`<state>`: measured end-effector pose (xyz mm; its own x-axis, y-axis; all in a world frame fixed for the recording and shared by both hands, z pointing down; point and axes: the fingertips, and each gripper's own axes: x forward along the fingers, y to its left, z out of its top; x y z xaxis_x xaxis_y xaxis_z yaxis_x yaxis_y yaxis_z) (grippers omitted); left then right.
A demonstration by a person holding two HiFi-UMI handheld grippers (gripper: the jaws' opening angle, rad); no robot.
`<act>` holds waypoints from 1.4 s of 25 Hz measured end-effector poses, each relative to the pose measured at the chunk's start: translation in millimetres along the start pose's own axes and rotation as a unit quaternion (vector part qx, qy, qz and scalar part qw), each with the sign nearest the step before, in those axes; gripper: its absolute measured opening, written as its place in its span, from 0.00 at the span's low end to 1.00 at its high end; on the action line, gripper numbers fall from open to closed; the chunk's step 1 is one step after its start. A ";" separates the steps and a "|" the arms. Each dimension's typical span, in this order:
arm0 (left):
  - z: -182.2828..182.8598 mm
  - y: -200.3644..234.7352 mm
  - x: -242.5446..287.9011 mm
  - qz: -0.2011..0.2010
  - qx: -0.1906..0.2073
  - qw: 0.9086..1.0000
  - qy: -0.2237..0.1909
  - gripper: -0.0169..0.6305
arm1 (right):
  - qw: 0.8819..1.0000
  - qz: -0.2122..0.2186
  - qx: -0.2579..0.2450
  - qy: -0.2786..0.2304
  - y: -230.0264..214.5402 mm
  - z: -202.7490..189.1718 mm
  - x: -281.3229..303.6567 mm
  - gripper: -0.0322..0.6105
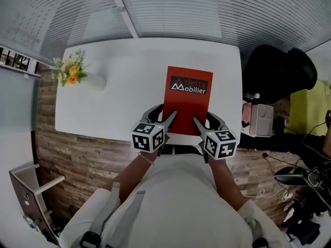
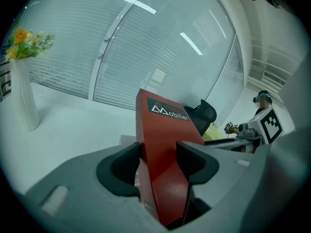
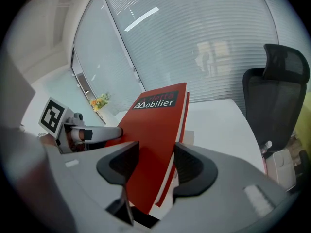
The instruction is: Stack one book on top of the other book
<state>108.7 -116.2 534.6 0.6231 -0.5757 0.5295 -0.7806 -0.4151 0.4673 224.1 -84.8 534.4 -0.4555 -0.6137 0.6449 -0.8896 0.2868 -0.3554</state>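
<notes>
Head view: a red hardcover book with a black "Mobilier" label is at the near middle of the white desk.
Left tongs: clenched on the book's near left corner.
Right tongs: clenched on its near right corner.
Contact with desk: cannot tell whether the book rests or is lifted.
Far left: white vase of yellow flowers, well apart from the book.

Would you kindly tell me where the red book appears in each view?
Head view: the red book sits at centre.
Left gripper view: lower centre.
Right gripper view: centre, tilted.
Shared landmark: the flower vase, left of the book throughout.
</notes>
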 end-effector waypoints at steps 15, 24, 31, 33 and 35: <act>-46.0 25.6 34.5 0.006 -0.016 0.999 0.042 0.41 | 0.999 -0.001 0.019 0.048 -24.7 -41.3 37.5 0.40; -73.3 41.0 52.2 0.003 -0.024 0.998 0.066 0.41 | 0.997 -0.003 0.026 0.072 -36.9 -64.4 58.9 0.39; -84.0 49.5 63.0 0.003 -0.024 0.996 0.082 0.41 | 0.995 -0.002 0.041 0.087 -43.9 -75.3 70.8 0.39; -86.3 51.7 65.0 0.003 -0.023 0.996 0.086 0.41 | 0.995 -0.001 0.045 0.090 -45.0 -78.0 73.8 0.39; -88.8 53.5 67.3 0.005 -0.022 0.996 0.089 0.41 | 0.995 0.000 0.047 0.093 -46.6 -80.7 76.4 0.39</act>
<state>113.3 -114.6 658.0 0.6179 -0.4439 0.6490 -0.7858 -0.3761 0.4909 228.0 -85.7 654.9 -0.4610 -0.4649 0.7559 -0.8868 0.2118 -0.4107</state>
